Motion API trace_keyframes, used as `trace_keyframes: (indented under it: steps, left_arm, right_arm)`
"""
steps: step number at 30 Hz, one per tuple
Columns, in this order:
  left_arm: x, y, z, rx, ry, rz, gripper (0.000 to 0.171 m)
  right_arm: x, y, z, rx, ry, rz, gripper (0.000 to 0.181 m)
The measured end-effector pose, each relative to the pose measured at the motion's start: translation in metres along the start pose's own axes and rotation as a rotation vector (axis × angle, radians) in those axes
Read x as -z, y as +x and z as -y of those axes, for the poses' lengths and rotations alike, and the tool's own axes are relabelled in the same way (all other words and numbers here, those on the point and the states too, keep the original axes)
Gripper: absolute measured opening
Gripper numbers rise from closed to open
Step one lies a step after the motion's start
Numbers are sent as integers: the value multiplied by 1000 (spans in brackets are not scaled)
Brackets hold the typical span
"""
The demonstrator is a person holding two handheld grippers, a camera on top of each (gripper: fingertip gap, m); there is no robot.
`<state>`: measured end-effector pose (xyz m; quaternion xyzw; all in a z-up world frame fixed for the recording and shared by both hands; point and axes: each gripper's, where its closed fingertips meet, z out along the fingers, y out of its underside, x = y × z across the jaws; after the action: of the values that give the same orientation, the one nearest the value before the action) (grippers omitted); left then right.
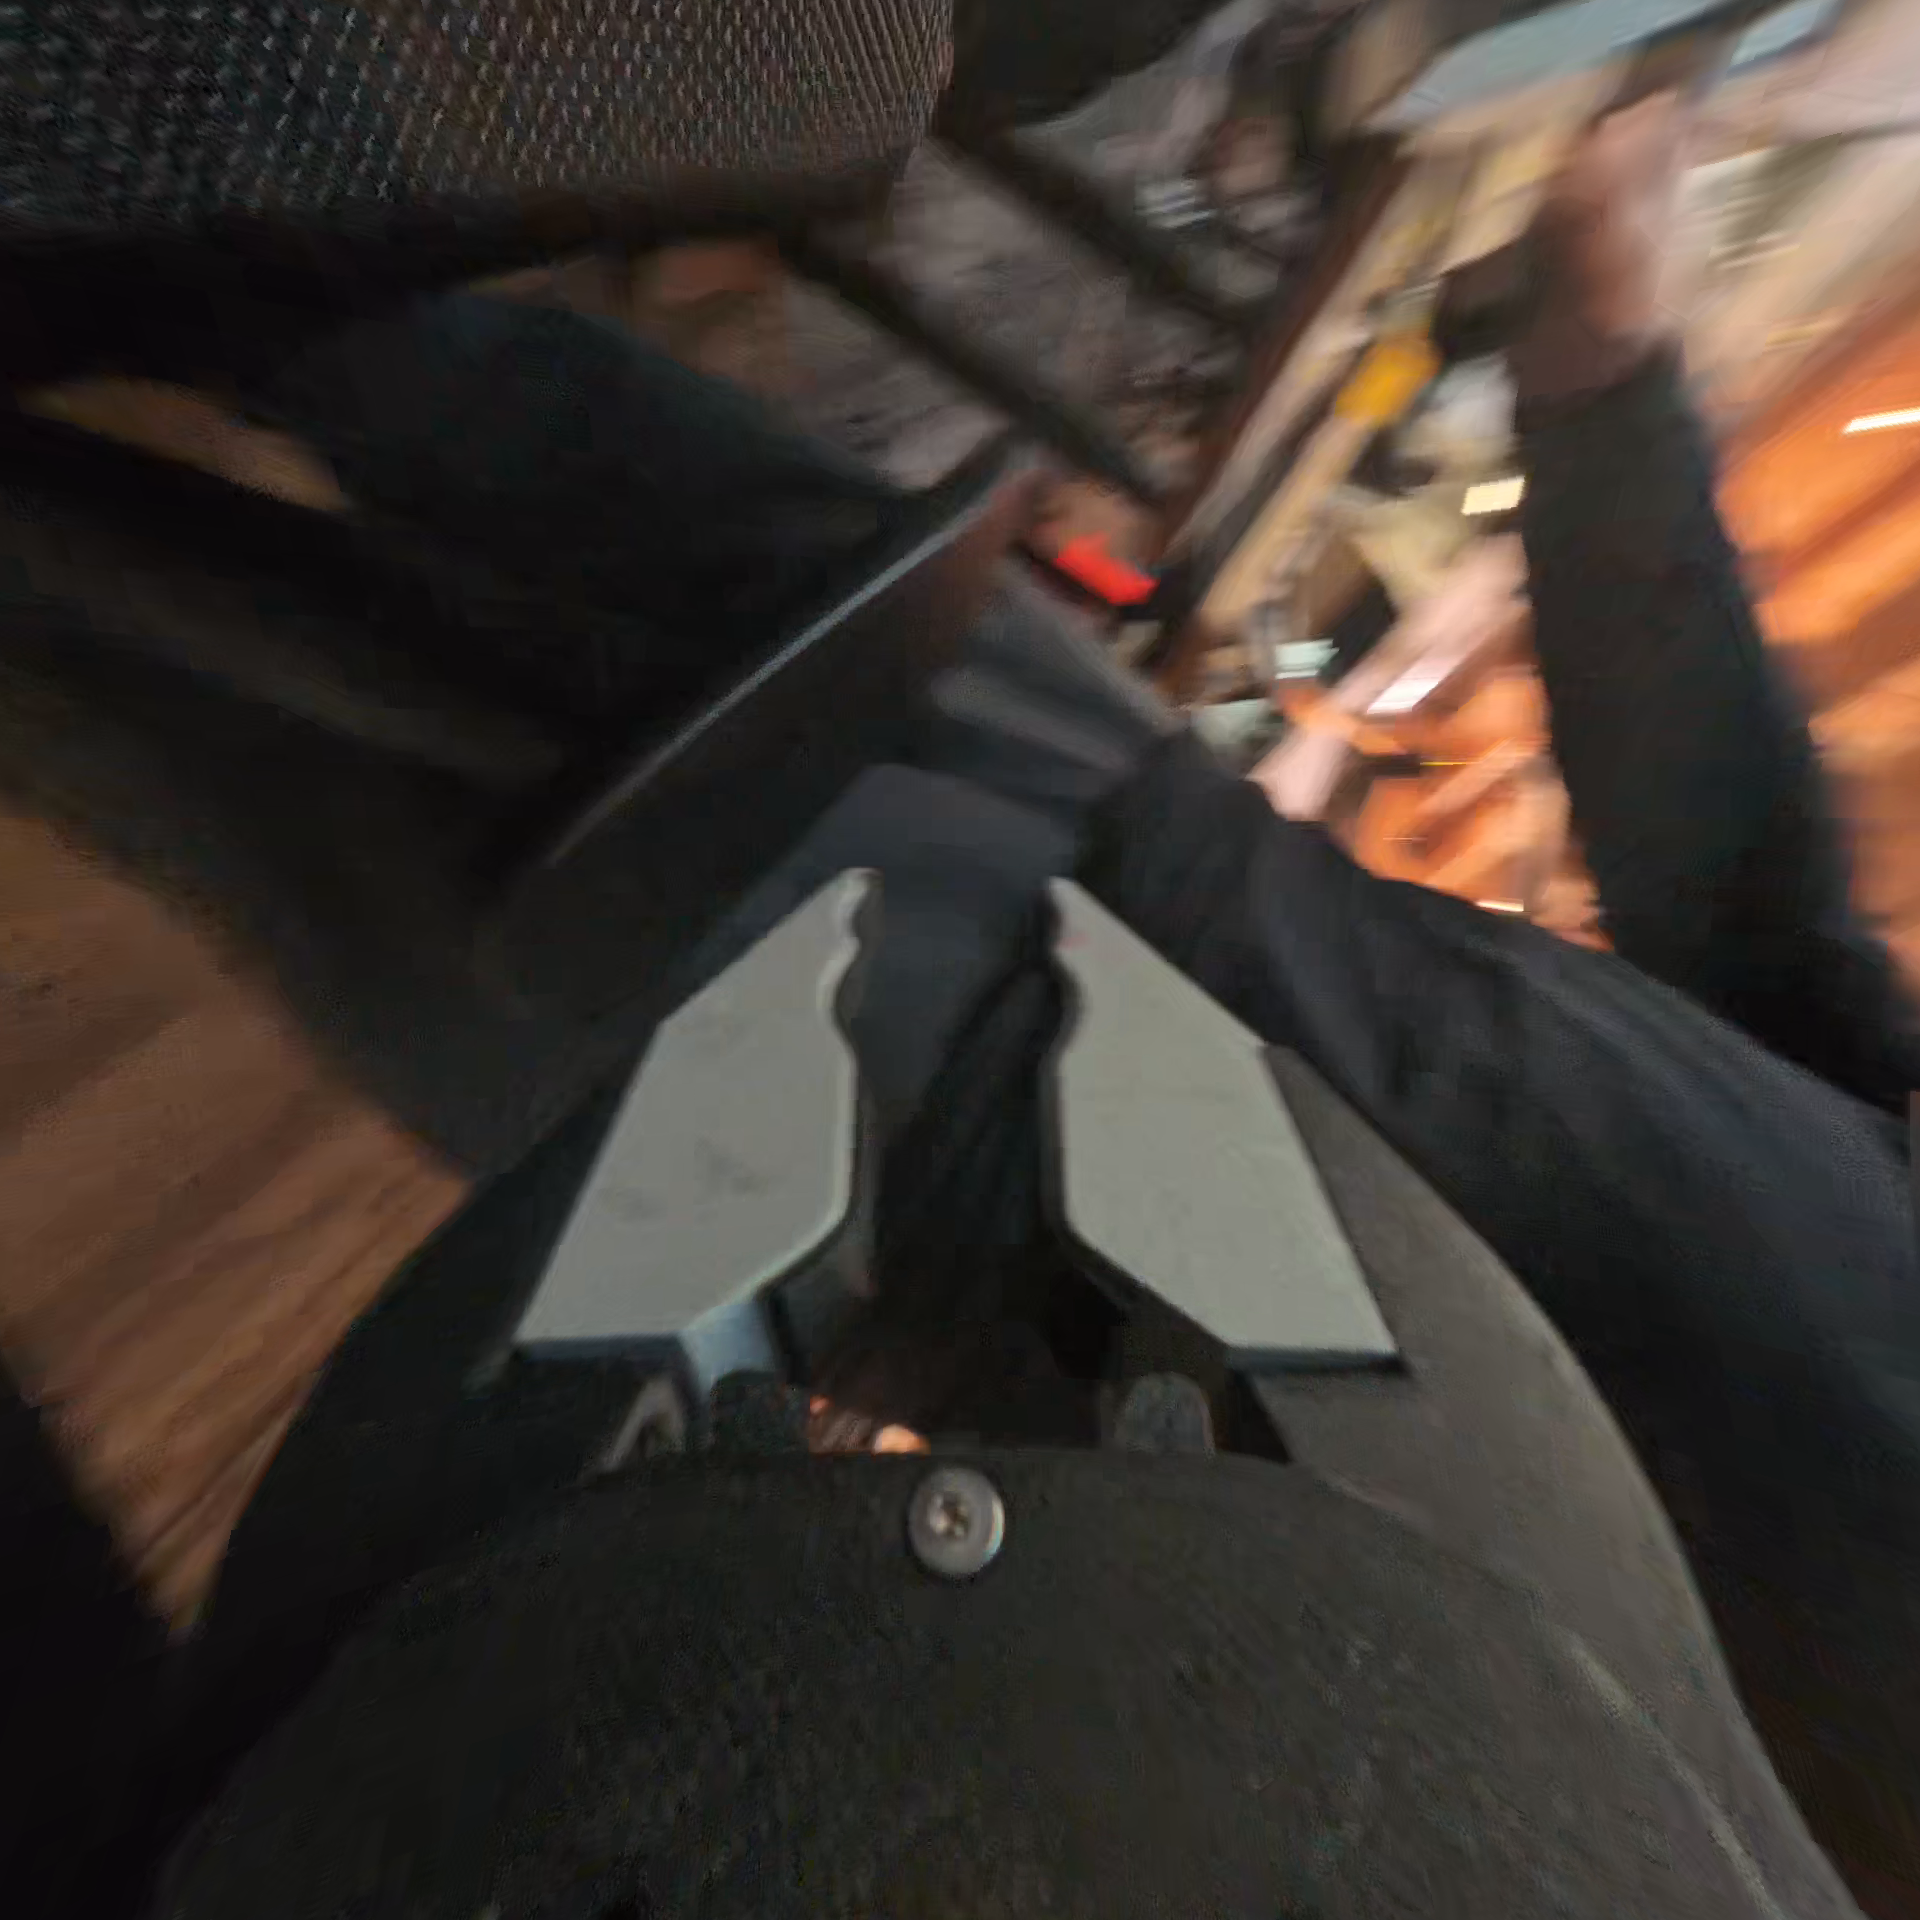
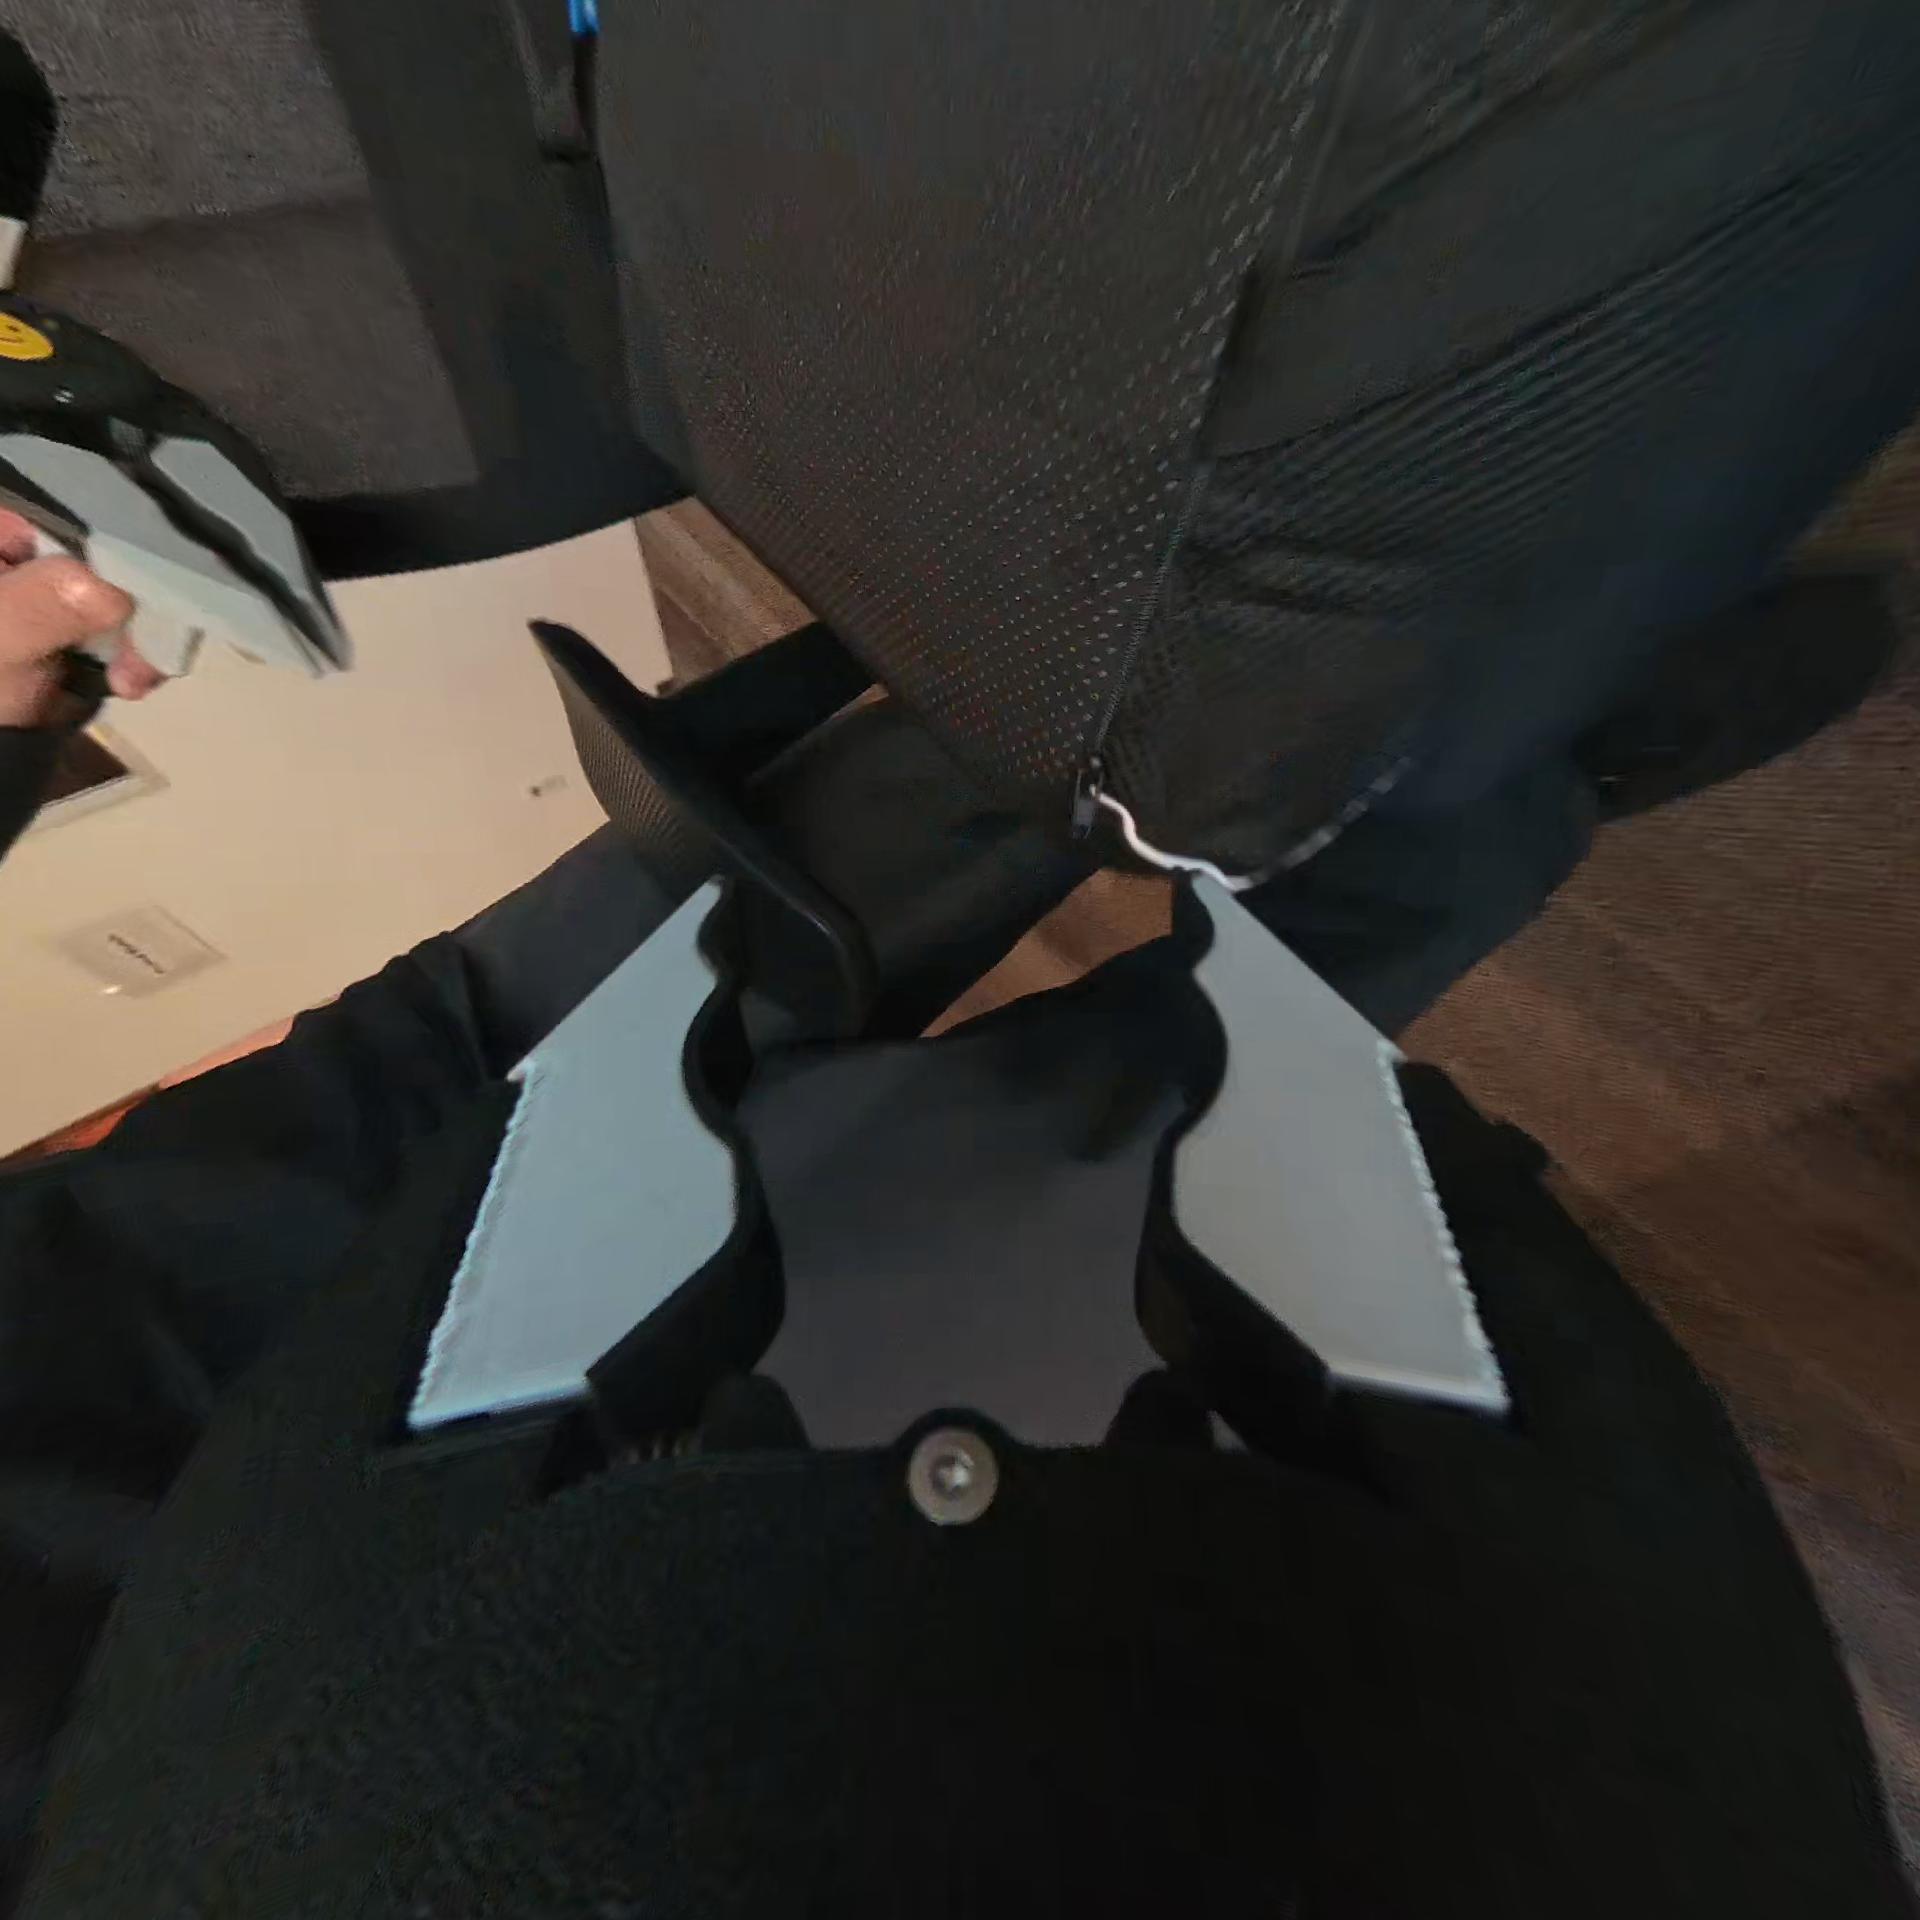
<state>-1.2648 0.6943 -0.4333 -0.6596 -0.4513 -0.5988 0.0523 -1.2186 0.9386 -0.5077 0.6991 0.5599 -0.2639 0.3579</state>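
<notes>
My right gripper is open wide and empty. Its fingertips are just below a black mesh bag that fills the top of the right wrist view. The bag's zipper ends in a white pull cord right beside my right fingertip. My left gripper is badly blurred. Its jaws stand a narrow gap apart with dark cloth showing between them, and I cannot tell whether they grip it. It also shows in the right wrist view, off to the upper left, held by a hand.
A black chair armrest juts in just beyond my left fingertip. A cream wall lies to the left and a brown surface to the right. The left wrist view shows dark mesh, a dark sleeve, wood-coloured floor and a red object.
</notes>
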Motion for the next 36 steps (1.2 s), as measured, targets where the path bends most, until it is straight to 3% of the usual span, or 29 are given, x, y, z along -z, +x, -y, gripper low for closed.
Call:
trace_keyframes:
  steps: [1,3,5,7,9,11,12,13,15,16,17,19,21,22,23,24,27,29,32,36]
  left_arm:
    - [-5,1,-4,-12,5,-35,0]
    - [-14,6,-16,-70,-12,-58,0]
    - [-17,31,-25,-155,7,-145,0]
    - [-12,75,-32,-313,38,-193,0]
    - [-6,131,-44,-557,54,-135,0]
    - [-1,184,-52,-881,78,126,0]
    - [6,206,-48,-1050,113,334,0]
    - [20,226,-32,-1204,208,597,0]
    - [67,275,14,-1405,585,1079,0]
    - [77,292,30,-1474,712,1170,14]
    - [72,297,44,-1509,737,1167,28]
    - [50,272,76,-1414,621,1111,31]
    - [24,230,100,-1251,429,1055,22]
    - [14,209,109,-1178,369,1035,33]
    - [5,191,115,-1132,334,1005,54]
    - [-2,178,120,-1112,323,975,56]
    - [0,143,129,-1031,370,1014,39]
    - [6,110,133,-940,362,1099,61]
    - [7,74,131,-856,343,1108,64]
    - [14,54,131,-783,376,1099,67]
  right_arm:
    - [-11,0,-8,-9,-12,1,77]
    - [-31,-3,-24,-14,-46,23,77]
    - [-43,-5,-34,13,-62,8,80]
    - [-39,-25,-27,123,14,6,67]
    - [-20,-57,-15,320,122,-66,61]
    - [22,-103,2,574,287,-241,62]
    - [50,-131,11,699,382,-353,65]
    - [78,-155,19,790,463,-480,71]
    - [132,-180,39,835,591,-794,85]
    - [148,-187,46,835,602,-893,85]
    - [150,-193,50,830,583,-911,85]
    - [138,-199,55,768,545,-846,89]
    - [122,-192,58,721,497,-850,98]
    - [115,-186,59,702,487,-875,98]
    - [106,-181,60,687,478,-871,98]
    - [95,-178,60,666,474,-846,99]
    - [64,-155,57,559,429,-793,115]
    - [50,-138,59,494,403,-796,115]
    - [33,-122,64,431,378,-770,115]
    - [21,-117,77,427,377,-755,114]
